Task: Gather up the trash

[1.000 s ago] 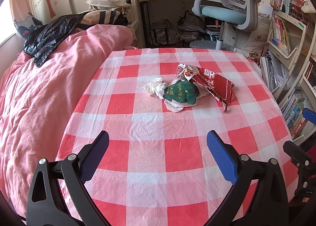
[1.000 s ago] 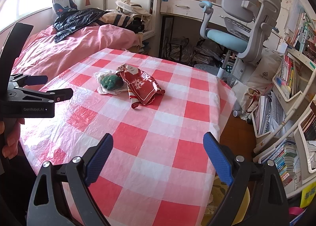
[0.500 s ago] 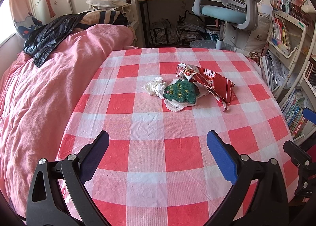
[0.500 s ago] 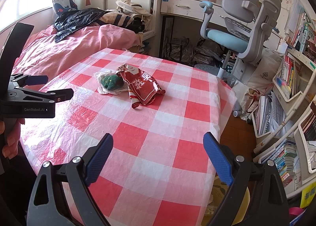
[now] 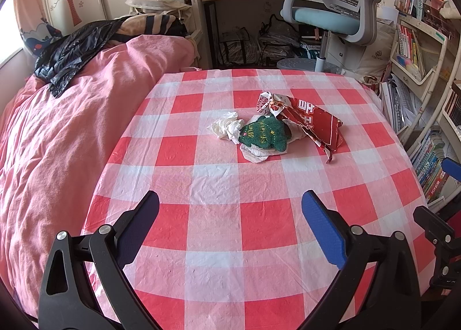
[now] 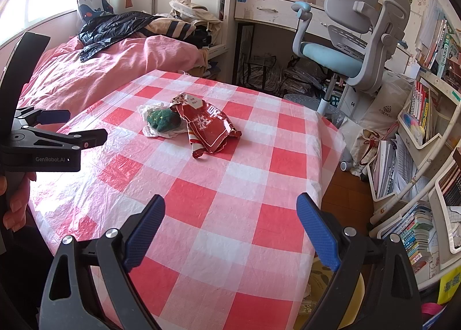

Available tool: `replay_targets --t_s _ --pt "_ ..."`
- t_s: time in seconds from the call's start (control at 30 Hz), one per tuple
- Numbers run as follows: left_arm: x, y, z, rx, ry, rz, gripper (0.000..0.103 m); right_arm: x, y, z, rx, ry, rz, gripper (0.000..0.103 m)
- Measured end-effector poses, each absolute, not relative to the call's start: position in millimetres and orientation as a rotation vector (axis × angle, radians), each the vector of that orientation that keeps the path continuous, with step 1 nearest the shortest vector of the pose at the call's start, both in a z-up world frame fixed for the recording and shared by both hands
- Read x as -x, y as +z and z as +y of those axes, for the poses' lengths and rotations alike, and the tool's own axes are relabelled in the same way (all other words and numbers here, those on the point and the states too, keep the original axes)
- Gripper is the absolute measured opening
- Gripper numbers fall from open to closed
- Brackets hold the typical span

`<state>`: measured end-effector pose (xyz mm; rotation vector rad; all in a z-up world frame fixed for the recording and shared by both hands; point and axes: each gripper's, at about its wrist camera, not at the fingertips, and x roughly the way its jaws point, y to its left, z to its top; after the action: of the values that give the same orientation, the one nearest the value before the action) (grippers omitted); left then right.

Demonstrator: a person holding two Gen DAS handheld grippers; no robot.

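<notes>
Leftmost, a pink bed [image 5: 72, 134] runs along the table's [image 5: 219, 232] left edge. Both grippers hover over the table's near edge, holding nothing: the left gripper [image 5: 230, 214] has its jaws spread wide, and the right gripper [image 6: 230, 214], toward the near right corner, is spread as wide. Near the table's middle, toward the far edge, lies the trash: a crumpled tissue [image 5: 226, 128], then a green wad [image 5: 263, 134] on white paper, then a torn red wrapper [image 5: 311, 119] touching it. Beyond the far right corner stands a chair [image 5: 340, 13].
</notes>
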<state>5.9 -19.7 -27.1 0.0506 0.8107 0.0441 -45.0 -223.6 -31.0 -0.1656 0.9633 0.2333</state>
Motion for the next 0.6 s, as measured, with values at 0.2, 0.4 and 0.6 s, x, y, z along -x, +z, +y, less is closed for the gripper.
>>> replay_targets --t_s 0.2,0.4,0.6 --pt "-6.4 -26.5 -19.5 -0.051 0.044 0.812 0.095 45.5 -32.2 -221.5 0.169 0.236 0.964 0.089" --pt "-6.3 -26.8 -20.0 -0.052 0.044 0.812 0.095 46.8 -32.8 -221.6 0.172 0.238 0.966 0.089" --pt "-6.9 -26.3 -20.2 -0.053 0.045 0.81 0.095 46.6 -32.7 -221.1 0.174 0.239 0.966 0.089"
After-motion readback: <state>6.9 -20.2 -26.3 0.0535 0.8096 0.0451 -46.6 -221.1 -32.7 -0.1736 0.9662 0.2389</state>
